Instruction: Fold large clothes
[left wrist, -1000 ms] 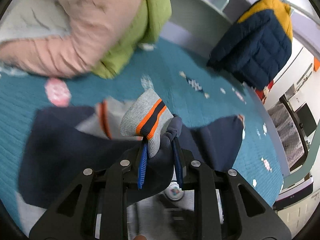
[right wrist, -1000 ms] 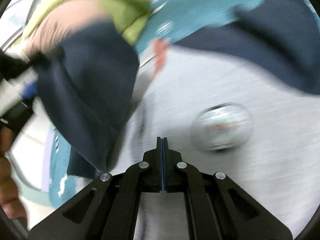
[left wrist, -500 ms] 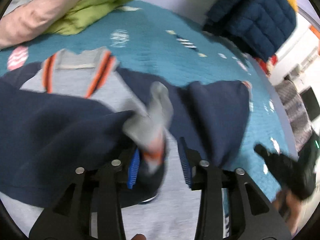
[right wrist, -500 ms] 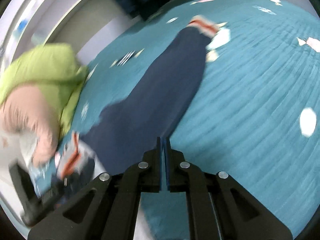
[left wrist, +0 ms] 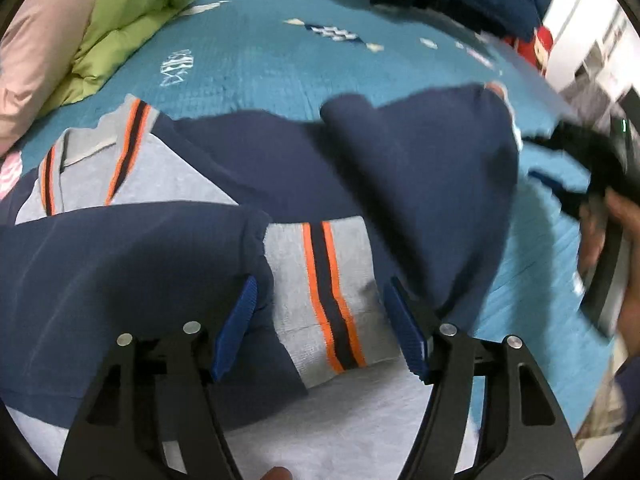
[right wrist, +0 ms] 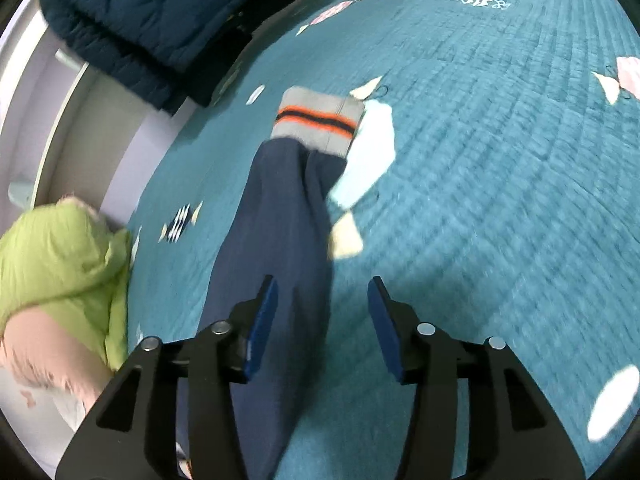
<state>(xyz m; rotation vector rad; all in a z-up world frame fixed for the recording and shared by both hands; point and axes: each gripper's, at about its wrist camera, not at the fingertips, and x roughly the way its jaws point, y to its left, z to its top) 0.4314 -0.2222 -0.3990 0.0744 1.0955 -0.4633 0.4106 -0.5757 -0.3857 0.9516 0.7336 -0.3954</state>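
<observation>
A navy and grey sweatshirt [left wrist: 168,168] with orange-striped trim lies on the teal bedspread [left wrist: 260,64]. One navy sleeve is folded across the grey body, and its grey striped cuff [left wrist: 328,292] lies between the fingers of my left gripper [left wrist: 320,320], which is open and empty. The other navy sleeve [right wrist: 276,240] stretches out flat, ending in a grey striped cuff [right wrist: 316,120]. My right gripper [right wrist: 322,320] is open and empty just above that sleeve, and it also shows in the left wrist view [left wrist: 600,184].
A lime green and pink padded jacket [left wrist: 80,36] lies at the bed's far left. A navy padded jacket [right wrist: 160,20] lies near the bed's edge by the grey bed frame [right wrist: 52,120].
My left gripper has opened and let go of the cuff, which now lies flat on the sweatshirt. My right gripper has swung to the outstretched sleeve and opened.
</observation>
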